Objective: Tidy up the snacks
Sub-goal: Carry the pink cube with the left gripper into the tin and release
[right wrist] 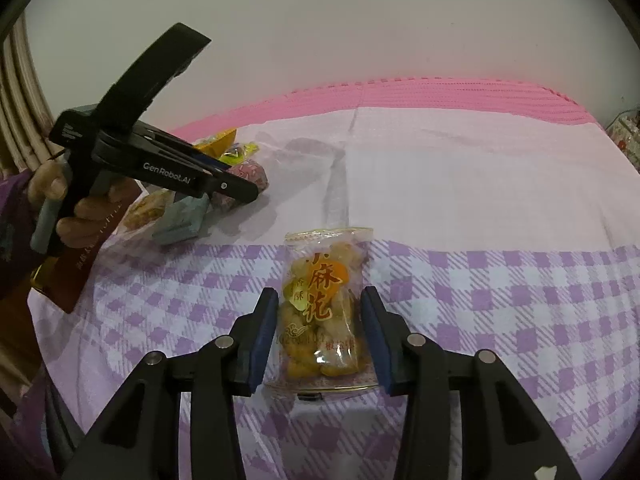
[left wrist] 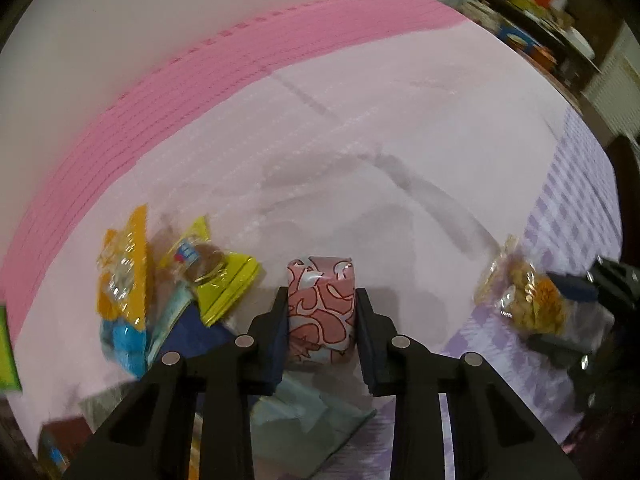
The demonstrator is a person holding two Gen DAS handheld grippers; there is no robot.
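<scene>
My left gripper (left wrist: pixel 322 294) is shut on a pink patterned snack packet (left wrist: pixel 320 316), its pads pressed against both sides. It points steeply down at the pale pink sheet (left wrist: pixel 360 140). The right wrist view shows this gripper (right wrist: pixel 240 182) from the side, held by a hand (right wrist: pixel 80 208), with the pink packet (right wrist: pixel 254 172) at its tips. My right gripper (right wrist: pixel 320 292) stands open around a clear packet of fried dough twists (right wrist: pixel 324 344). That packet lies flat on the purple checked cloth (right wrist: pixel 500 300) and also appears at the right of the left wrist view (left wrist: pixel 528 300).
A pile of snacks lies left of the left gripper: yellow packets (left wrist: pixel 224 280), an orange one (left wrist: pixel 124 272), a blue one (left wrist: pixel 124 344) and a grey-green one (left wrist: pixel 304 420). A pink foam mat (left wrist: pixel 160 100) runs along the wall. A cluttered shelf (left wrist: pixel 532 12) stands far right.
</scene>
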